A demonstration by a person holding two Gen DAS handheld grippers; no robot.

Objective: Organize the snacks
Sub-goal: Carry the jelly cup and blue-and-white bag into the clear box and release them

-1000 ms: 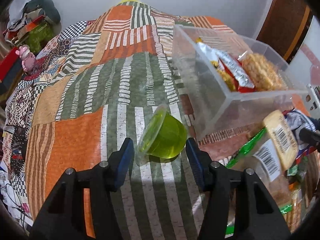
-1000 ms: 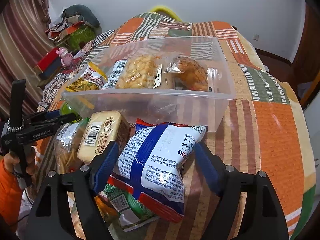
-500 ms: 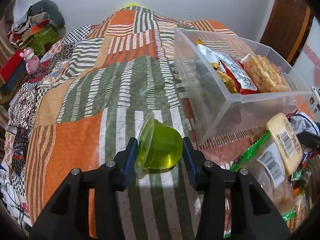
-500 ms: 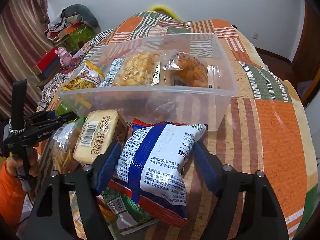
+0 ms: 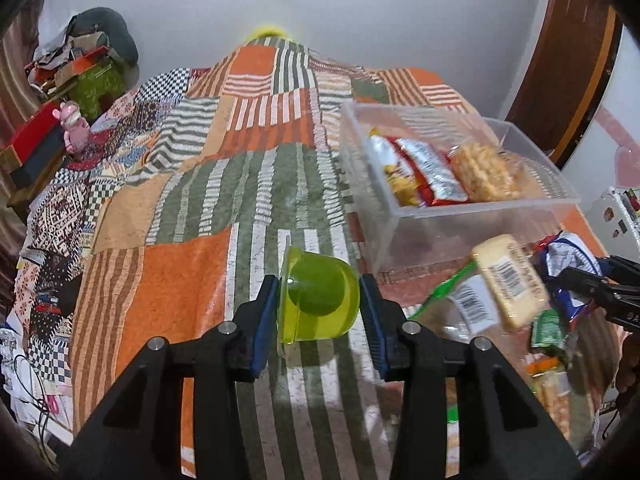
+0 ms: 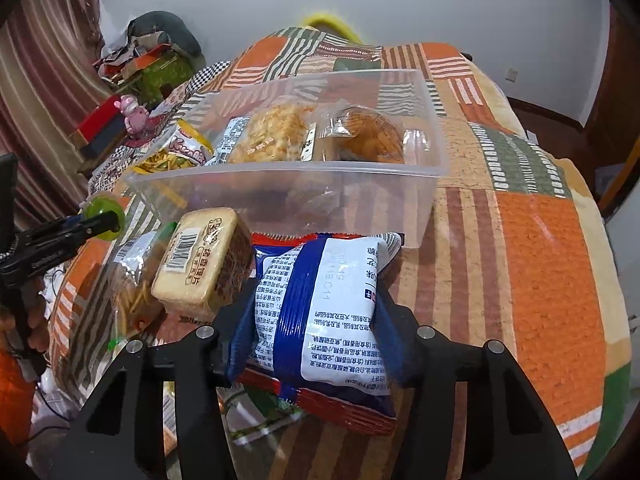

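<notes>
My left gripper (image 5: 318, 300) is shut on a green jelly cup (image 5: 320, 300) lying on its side, lifted just above the patchwork bedspread. The cup also shows in the right wrist view (image 6: 105, 213). My right gripper (image 6: 314, 316) is shut on a blue and white snack bag (image 6: 326, 308), its sides pinched in. A clear plastic bin (image 6: 288, 172) with several snack packs inside stands just beyond; it also shows in the left wrist view (image 5: 480, 208). A beige cracker pack (image 6: 196, 260) lies on a pile of snacks left of the bag.
The patchwork bedspread (image 5: 160, 216) covers the whole bed. Loose snack packs (image 5: 552, 360) lie heaped in front of the bin. A pink toy (image 5: 74, 126) and boxes sit off the bed's left side. A wooden door (image 5: 568, 60) stands far right.
My left gripper has closed on the green jelly cup and raised it. My right gripper has closed on the blue and white bag, squeezing it narrower.
</notes>
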